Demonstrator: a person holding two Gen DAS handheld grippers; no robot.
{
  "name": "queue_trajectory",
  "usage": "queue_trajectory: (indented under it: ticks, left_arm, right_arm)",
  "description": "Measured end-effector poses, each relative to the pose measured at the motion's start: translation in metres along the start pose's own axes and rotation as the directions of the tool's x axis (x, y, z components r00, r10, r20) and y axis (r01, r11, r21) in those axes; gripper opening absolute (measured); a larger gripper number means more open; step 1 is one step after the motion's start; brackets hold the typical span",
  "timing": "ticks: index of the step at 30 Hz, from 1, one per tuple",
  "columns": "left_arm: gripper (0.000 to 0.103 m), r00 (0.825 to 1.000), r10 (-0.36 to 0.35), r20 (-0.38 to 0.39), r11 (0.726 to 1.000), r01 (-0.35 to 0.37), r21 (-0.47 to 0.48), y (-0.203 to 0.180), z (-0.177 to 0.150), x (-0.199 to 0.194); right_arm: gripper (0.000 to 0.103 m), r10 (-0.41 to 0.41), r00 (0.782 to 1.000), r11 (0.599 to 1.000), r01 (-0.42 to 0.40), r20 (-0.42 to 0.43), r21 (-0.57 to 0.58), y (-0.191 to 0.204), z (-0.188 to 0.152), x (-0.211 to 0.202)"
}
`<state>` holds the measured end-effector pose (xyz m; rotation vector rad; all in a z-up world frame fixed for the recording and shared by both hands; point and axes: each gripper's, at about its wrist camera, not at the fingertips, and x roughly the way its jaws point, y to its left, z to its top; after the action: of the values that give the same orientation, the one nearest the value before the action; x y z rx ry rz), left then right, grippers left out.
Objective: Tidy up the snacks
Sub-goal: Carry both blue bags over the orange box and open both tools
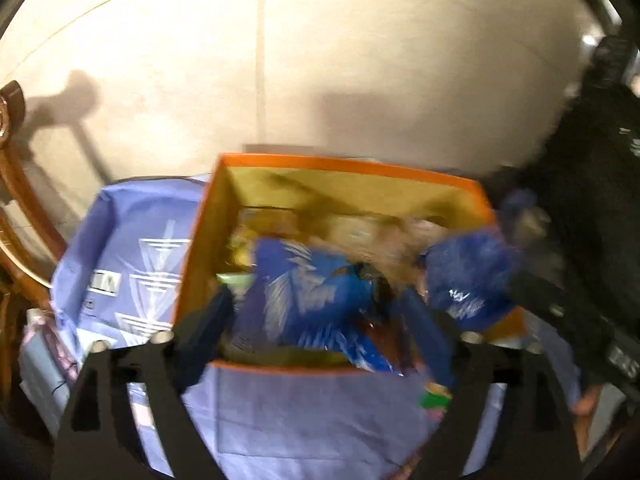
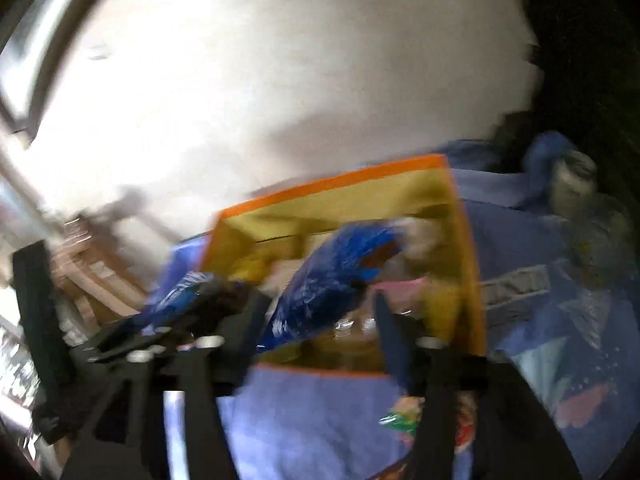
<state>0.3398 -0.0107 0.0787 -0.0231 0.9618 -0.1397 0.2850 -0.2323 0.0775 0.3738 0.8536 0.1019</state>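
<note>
Scene: Two pairs of tongs hang above an orange-rimmed cardboard box point(image 1: 200, 240) of snacks on a worktop under a lavender cloth point(image 1: 300, 412); both views are smeared by motion.

Left tongs point(image 1: 328, 320): spread wide, nothing pressed between the pads; a blue foil snack bag point(image 1: 304, 292) lies in the box just beyond and between the tips.

Right tongs point(image 2: 316, 320): parted, jaws apart with no pinch showing; a second blue foil snack bag point(image 2: 328, 280) stands slanted in the box between the tips, its far end leaning on other packets.

Where the snacks are: both blue bags sit inside the box, ahead of the tongs; paler packets point(image 1: 360, 232) are heaped behind them, too blurred to name. A small green-and-red packet point(image 2: 404, 416) lies on the cloth outside the box, close under the right finger of each pair.

Handling, as judged: the blue bags look light, air-puffed and crinkly, with slick foil that may slide from a shallow pinch and contents that would likely crush under a hard squeeze. The flat crimped seam at an end looks the safest hold.

Box: open-topped, stiff-walled, plain tan inside; likely to skid on the cloth if nudged.

Writing: white lettering on both blue bags, unreadable in the blur. The cloth left of the box carries white triangle motifs and a small label point(image 1: 106, 282), also illegible. No brand can be made out.
</note>
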Motion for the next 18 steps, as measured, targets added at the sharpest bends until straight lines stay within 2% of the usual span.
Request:
queue_trajectory:
  ticks: [3, 6, 8, 13, 18]
  left_arm:
    - [0.093, 0.999, -0.036, -0.023, 0.999, 0.036, -0.004, 0.004, -0.011, 0.002]
    - [0.093, 0.998, -0.027, -0.053, 0.997, 0.031, 0.068, 0.003, -0.041, -0.002]
    - [0.093, 0.996, -0.036, -0.079, 0.997, 0.042, 0.07, 0.006, -0.059, -0.002]
    - [0.093, 0.984, -0.058, -0.167, 0.993, 0.074, 0.093, 0.006, -0.113, -0.008]
    - [0.093, 0.97, -0.038, -0.239, 0.985, 0.077, 0.157, -0.004, -0.165, -0.012]
  right_arm:
    - [0.067, -0.003, 1.0, 1.0, 0.004, 0.015, -0.026, -0.009, -0.009, -0.006]
    - [0.068, -0.033, 0.999, 0.998, 0.034, 0.014, -0.06, -0.019, -0.024, -0.014]
    - [0.069, -0.053, 0.999, 0.996, 0.053, 0.004, -0.066, -0.029, -0.035, -0.019]
    - [0.069, -0.08, 0.996, 0.996, 0.077, -0.051, -0.052, -0.053, -0.062, -0.028]
    - [0.07, -0.111, 0.986, 0.993, 0.104, -0.122, -0.064, -0.069, -0.102, -0.029]
